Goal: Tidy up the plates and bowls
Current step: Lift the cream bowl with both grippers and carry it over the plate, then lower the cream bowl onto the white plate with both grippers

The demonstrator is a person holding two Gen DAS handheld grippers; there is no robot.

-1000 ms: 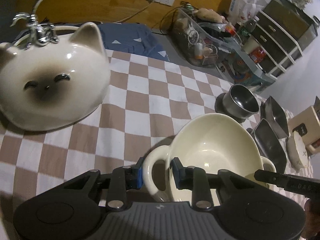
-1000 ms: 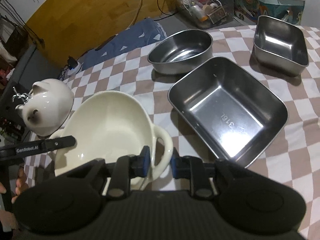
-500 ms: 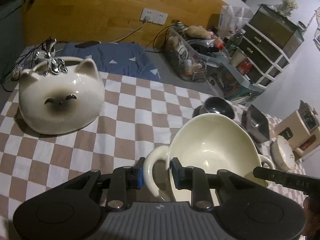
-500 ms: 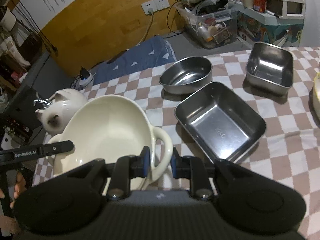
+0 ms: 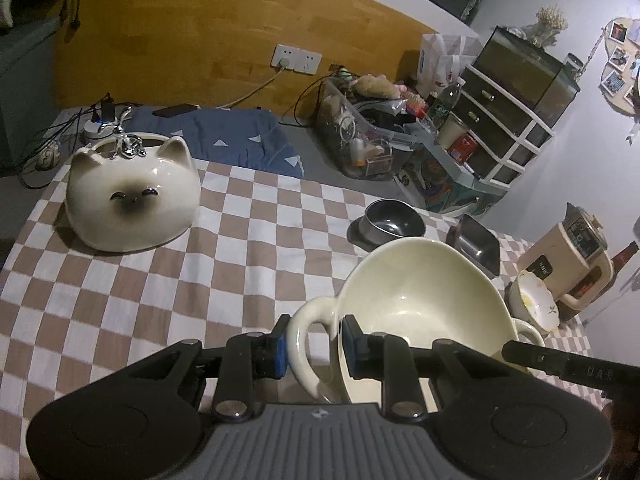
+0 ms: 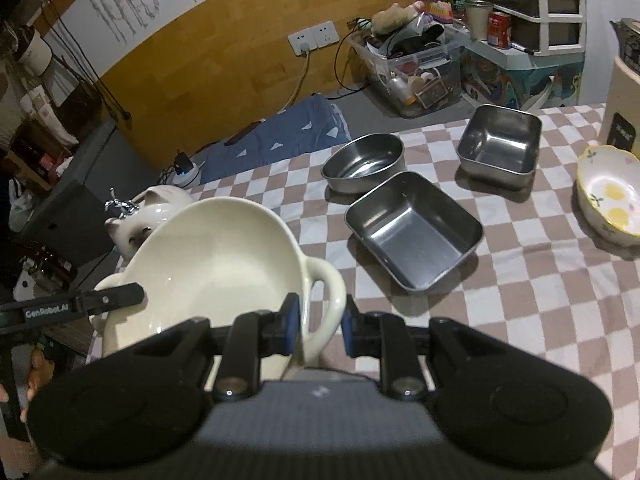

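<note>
Left gripper (image 5: 313,344) at bottom centre, blue pads clamped on one loop handle of a cream two-handled bowl (image 5: 416,304) held above a brown-and-white checked cloth (image 5: 240,256). Upper left: cat-faced ceramic basin (image 5: 132,196). Right of centre: round steel bowl (image 5: 394,224), steel tray (image 5: 478,246), floral bowl (image 5: 534,306).

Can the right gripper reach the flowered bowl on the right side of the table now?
Probably not as things stand. The right gripper is shut on a handle of the cream bowl, which the left gripper holds by the other handle. The way to the flowered bowl looks free, but the jaws are occupied.
</note>
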